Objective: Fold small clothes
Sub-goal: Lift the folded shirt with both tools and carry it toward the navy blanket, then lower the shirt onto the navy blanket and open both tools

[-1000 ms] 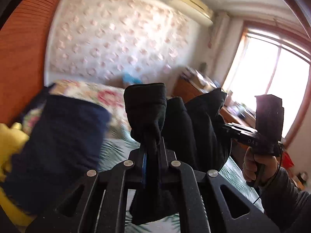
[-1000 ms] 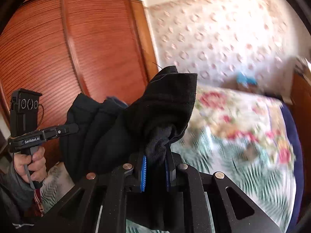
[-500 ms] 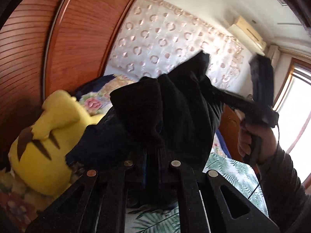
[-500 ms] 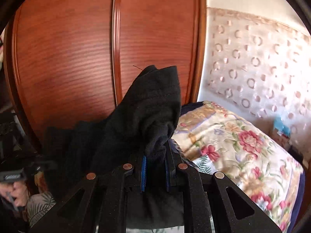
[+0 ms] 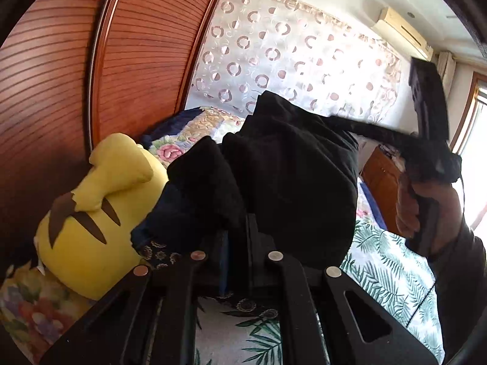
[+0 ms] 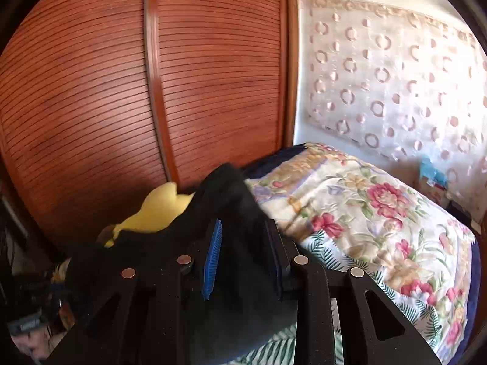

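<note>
A black garment (image 5: pixel 289 167) hangs bunched over the head end of the bed. My left gripper (image 5: pixel 236 237) is shut on a fold of it, low in the left wrist view. To the right, a hand (image 5: pixel 426 206) holds the right gripper, whose fingers reach into the cloth's upper edge. In the right wrist view my right gripper (image 6: pixel 243 246) has its jaws opening. The blue pad (image 6: pixel 213 252) stands clear of the other one. The black garment (image 6: pixel 231 200) sags loosely between them, pressed by neither.
A yellow plush toy (image 5: pixel 91 213) lies against the wooden louvred wardrobe (image 6: pixel 121 91), just left of the cloth. A floral quilt (image 6: pixel 365 213) covers the bed's head end over a palm-leaf sheet (image 5: pixel 389 267). A wooden cabinet (image 5: pixel 380 176) stands at the far side.
Both grippers swung left toward the wardrobe and the garment came down beside the plush toy. The right jaws parted and the cloth bunched in them sank. The left grip held.
</note>
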Tool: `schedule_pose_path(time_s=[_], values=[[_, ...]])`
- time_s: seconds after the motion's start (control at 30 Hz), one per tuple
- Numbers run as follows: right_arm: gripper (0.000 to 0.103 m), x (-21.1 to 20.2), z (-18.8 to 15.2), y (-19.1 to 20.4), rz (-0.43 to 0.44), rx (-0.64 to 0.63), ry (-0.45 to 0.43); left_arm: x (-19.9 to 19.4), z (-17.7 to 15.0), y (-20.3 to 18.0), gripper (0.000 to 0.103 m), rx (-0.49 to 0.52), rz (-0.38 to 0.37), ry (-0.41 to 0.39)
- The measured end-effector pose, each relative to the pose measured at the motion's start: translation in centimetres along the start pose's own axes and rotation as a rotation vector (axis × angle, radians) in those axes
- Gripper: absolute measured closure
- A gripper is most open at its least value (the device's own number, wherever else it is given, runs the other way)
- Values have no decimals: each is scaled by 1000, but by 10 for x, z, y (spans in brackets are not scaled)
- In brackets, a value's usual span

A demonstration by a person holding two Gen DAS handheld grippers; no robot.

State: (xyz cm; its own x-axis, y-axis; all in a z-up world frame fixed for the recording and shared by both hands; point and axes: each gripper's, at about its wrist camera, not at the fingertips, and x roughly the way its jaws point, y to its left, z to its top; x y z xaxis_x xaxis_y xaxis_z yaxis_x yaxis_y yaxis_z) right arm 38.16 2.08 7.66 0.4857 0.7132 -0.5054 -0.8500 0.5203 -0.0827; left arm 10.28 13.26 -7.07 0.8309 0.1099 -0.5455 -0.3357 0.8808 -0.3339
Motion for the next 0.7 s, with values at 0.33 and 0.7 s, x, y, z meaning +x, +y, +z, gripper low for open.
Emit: schedule_pose_path(time_s=[0.33,0.7], values=[[71,0,-40,0,-63,-16,66,-34,6,-15,21,158,24,-61],[35,-119,-75,31,-131,95,-29,-66,0,-43,20,247,17,-102]])
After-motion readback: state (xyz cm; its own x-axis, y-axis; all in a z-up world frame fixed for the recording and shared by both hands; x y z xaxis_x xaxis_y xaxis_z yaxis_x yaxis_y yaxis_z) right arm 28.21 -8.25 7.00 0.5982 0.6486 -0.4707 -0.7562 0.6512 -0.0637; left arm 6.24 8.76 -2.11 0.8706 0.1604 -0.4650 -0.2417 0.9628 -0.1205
